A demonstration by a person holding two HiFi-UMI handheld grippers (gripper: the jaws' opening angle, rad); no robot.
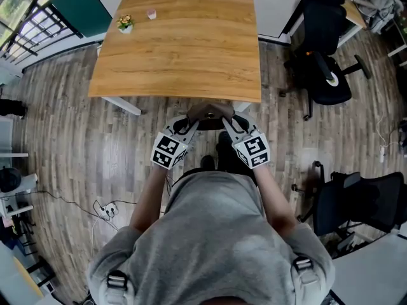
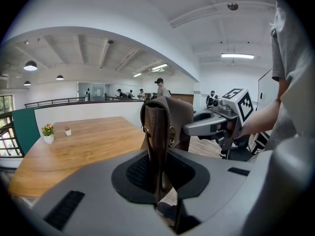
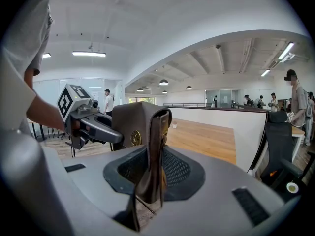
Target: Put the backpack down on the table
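I hold a brown leather backpack (image 1: 210,112) in the air just off the near edge of the wooden table (image 1: 178,49). My left gripper (image 1: 189,124) is shut on a strap at its left side. The right gripper (image 1: 229,122) is shut on a strap at its right side. In the left gripper view the strap (image 2: 156,132) stands upright between the jaws, with the backpack (image 2: 177,117) and the right gripper (image 2: 214,126) behind it. In the right gripper view another strap (image 3: 155,141) stands between the jaws, with the backpack (image 3: 130,122) and the left gripper (image 3: 93,124) beyond.
A small potted plant (image 1: 124,23) and a small pink object (image 1: 151,14) sit at the table's far left. Black office chairs (image 1: 323,56) (image 1: 359,202) stand to the right. Cables and a power strip (image 1: 105,208) lie on the floor at left.
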